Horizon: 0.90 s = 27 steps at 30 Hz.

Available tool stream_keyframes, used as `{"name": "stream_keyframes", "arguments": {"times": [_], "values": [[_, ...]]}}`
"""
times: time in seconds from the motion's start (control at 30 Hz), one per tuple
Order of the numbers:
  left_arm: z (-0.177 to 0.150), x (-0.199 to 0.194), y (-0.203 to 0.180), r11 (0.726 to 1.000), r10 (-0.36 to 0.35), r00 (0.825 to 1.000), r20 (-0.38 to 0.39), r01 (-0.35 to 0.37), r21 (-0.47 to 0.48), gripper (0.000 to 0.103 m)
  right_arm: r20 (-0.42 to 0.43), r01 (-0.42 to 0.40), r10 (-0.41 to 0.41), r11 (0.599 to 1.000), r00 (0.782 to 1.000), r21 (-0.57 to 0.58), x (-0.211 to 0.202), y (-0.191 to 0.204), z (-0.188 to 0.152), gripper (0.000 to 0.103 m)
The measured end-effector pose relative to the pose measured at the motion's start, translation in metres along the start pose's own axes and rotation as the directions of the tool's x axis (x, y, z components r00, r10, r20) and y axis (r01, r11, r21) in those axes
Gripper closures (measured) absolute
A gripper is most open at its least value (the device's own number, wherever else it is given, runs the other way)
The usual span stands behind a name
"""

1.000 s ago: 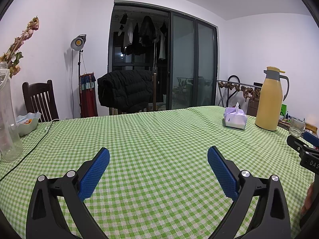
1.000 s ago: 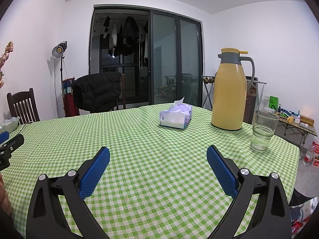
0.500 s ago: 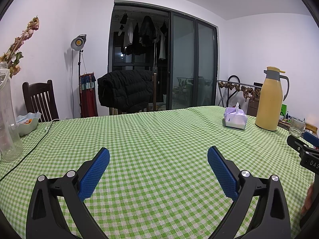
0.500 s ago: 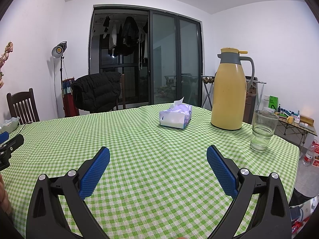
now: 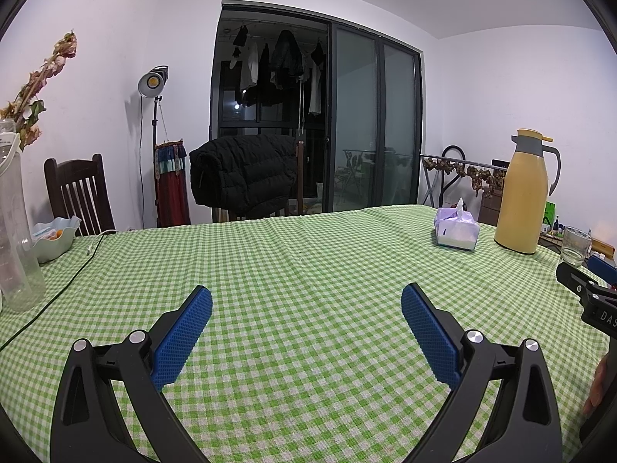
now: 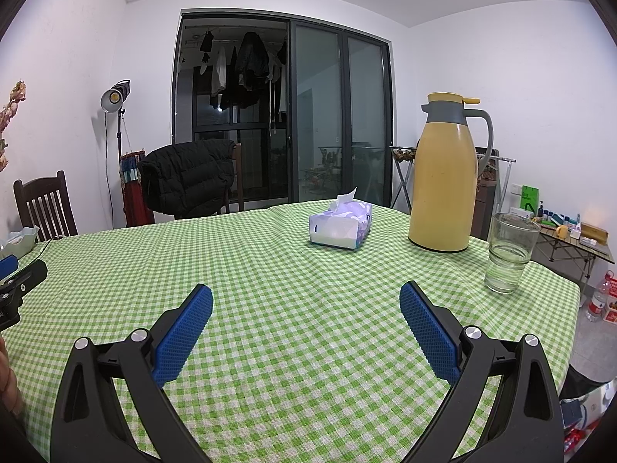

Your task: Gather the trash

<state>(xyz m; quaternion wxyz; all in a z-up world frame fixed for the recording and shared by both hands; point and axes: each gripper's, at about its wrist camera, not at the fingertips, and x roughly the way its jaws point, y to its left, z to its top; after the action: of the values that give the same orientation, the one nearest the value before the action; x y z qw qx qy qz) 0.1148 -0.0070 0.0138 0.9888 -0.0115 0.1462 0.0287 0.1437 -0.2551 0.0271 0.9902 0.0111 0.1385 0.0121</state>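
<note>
light: even, bright indoor | focus: sharp | edges: fisheye bending, dark vignette corners

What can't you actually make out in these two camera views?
- Any trash: none can be made out on the tablecloth in either view.
- Bowl contents, left view: too small, hidden by its rim.
- Clear bottle, left view: cut off by the edge.
- Small items on the side table, right view: too small.

I saw a green-and-white checked tablecloth [image 6: 293, 270], a yellow thermos jug [image 6: 443, 189] with a grey collar, a lilac-and-white tissue pack [image 6: 339, 227], a black puffer jacket [image 5: 243, 173], a pale green bowl [image 5: 54, 237], and blue textured pads [image 5: 181, 335] on black fingers.
</note>
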Motion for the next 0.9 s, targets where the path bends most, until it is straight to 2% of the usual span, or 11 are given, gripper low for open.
{"name": "stream_keyframes", "arguments": {"times": [0.73, 0.9], "values": [[0.0001, 0.0002, 0.0003, 1.0, 0.0, 1.0, 0.0, 0.0, 0.0, 0.008, 0.0, 0.0, 0.0, 1.0, 1.0, 0.001, 0.0005, -0.0003, 0.0002, 0.009], [-0.0003, 0.0014, 0.0013, 1.0, 0.022, 1.0, -0.008, -0.022, -0.004, 0.008, 0.0, 0.001, -0.001, 1.0, 1.0, 0.001, 0.0005, -0.0001, 0.0002, 0.009]]}}
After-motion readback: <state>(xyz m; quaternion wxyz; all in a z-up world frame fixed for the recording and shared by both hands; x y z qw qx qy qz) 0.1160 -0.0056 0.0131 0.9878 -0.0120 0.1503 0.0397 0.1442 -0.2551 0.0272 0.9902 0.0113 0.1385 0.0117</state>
